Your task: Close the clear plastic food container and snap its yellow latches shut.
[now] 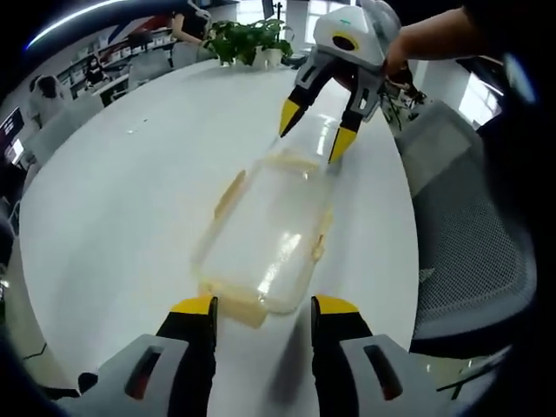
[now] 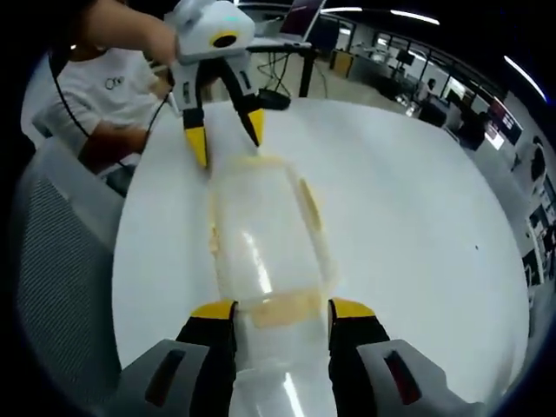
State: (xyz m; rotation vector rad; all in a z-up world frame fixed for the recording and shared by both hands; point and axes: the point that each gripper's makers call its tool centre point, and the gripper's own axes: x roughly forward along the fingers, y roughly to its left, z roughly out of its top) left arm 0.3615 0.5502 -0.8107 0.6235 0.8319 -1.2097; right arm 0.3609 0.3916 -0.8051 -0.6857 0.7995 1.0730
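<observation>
A clear plastic food container lies lengthwise on the white table, its lid resting on top. Pale yellow latches sit on its sides; one side latch flares outward. My left gripper is open, its yellow-tipped jaws straddling the near end latch. My right gripper hangs open over the far end. In the right gripper view the container runs away from my right gripper, whose jaws flank an end latch. The left gripper stands open at the opposite end.
A grey mesh chair stands close to the table's edge beside the container, also seen as the chair. A potted plant sits at the table's far end. A person in a white shirt holds the grippers. Wide bare tabletop lies alongside.
</observation>
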